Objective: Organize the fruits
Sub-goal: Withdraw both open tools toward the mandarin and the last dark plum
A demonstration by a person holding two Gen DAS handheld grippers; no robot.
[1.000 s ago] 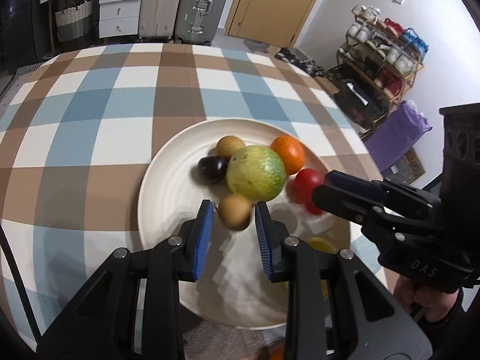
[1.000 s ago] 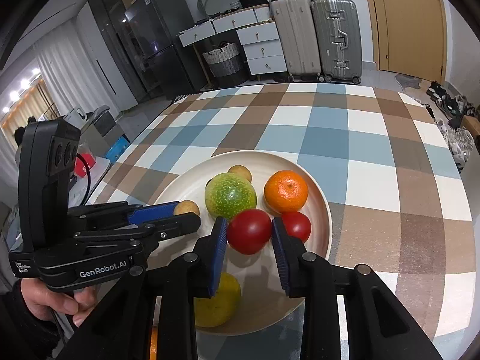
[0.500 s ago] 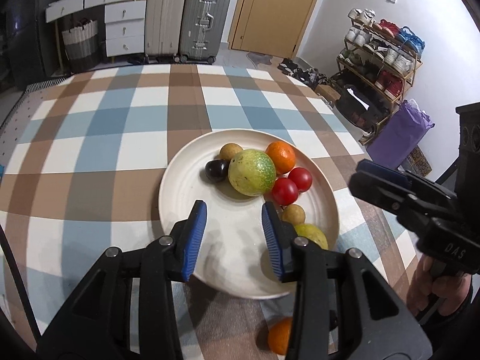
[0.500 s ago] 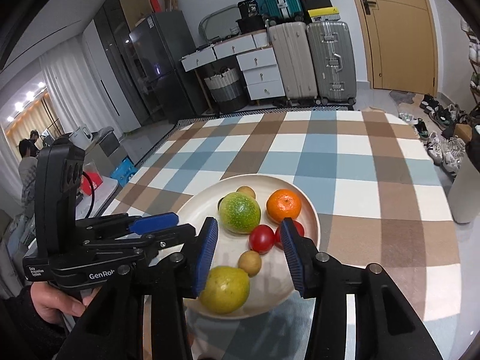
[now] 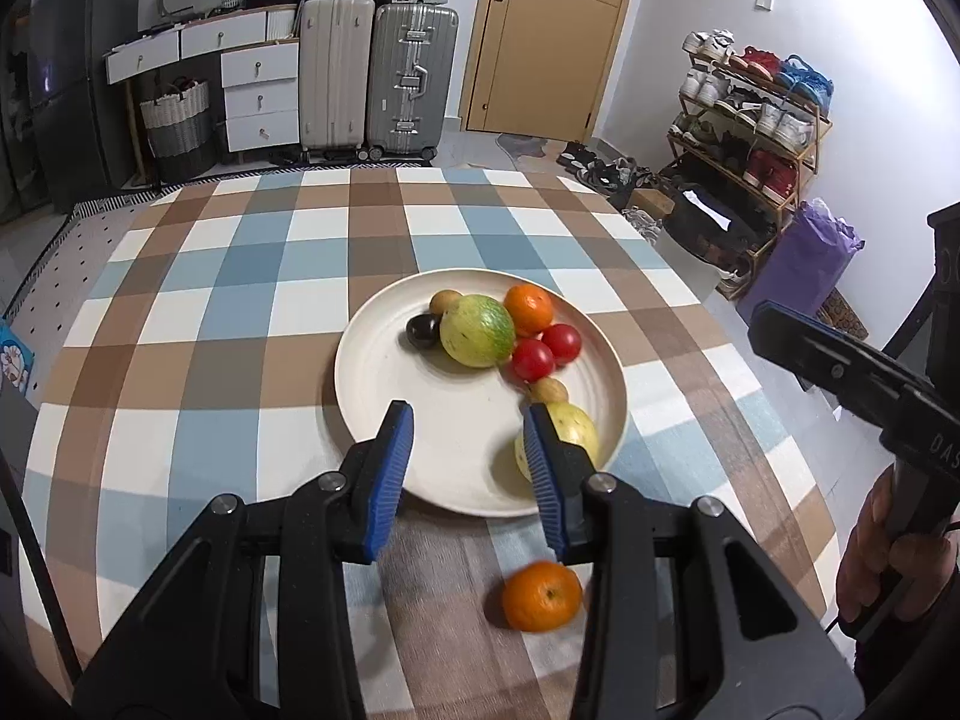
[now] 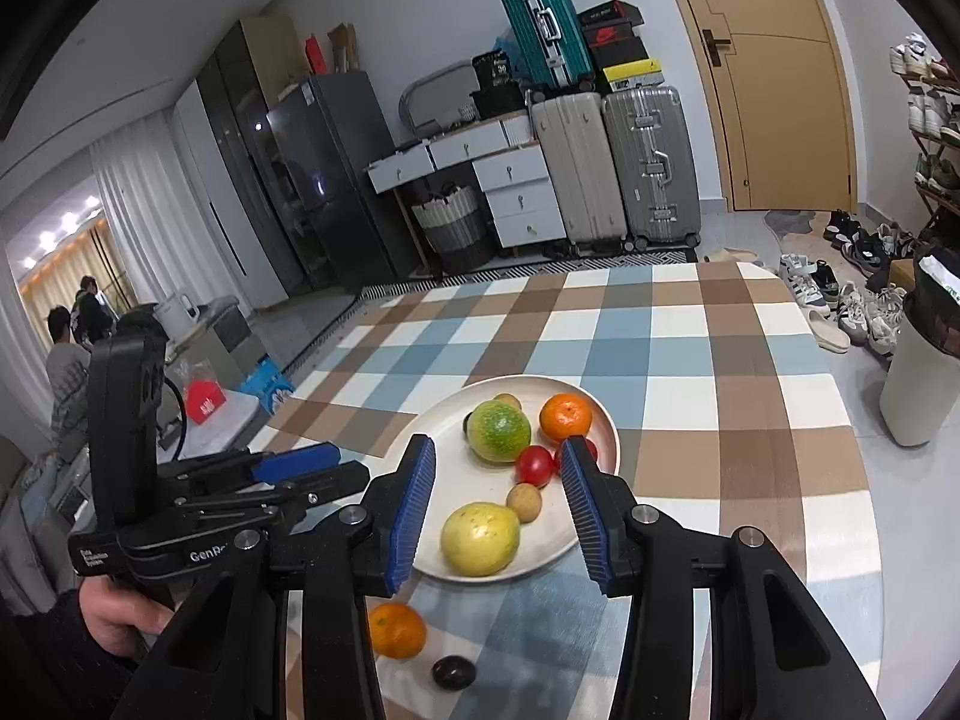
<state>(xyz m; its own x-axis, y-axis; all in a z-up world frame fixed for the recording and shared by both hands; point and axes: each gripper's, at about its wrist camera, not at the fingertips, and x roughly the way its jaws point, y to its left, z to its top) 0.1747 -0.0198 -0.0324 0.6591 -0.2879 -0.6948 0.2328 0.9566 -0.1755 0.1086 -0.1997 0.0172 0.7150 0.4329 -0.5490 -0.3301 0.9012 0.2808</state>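
- Both grippers hang empty above the near edge of the plate (image 5: pixel 360 396): our left gripper (image 5: pixel 468 456) is spread wide with nothing between its blue pads, and our right gripper (image 6: pixel 498 504) is equally released.
- In the right wrist view, two fruits lie off the plate on the checked tablecloth (image 6: pixel 690 360) at the bottom centre: a loose mandarin (image 6: pixel 396 630) and, just to its right, a small dark fruit (image 6: pixel 454 672), perhaps a plum or passion fruit.
- In the left wrist view, that mandarin (image 5: pixel 542 596) shows low and right of centre, just under the left gripper's right pad.
- We judge the mandarin light, round and prone to rolling, with soft, loose skin; we would close across its widest middle, gently.
- The dark fruit looks smooth and small, so likely slippery; a centred pinch seems safest.
- On the plate sit a green-yellow round fruit (image 5: pixel 477 330), another mandarin (image 5: pixel 528 309), two tomatoes (image 5: pixel 533 359), and a yellow fruit (image 6: pixel 480 539) near the front rim.
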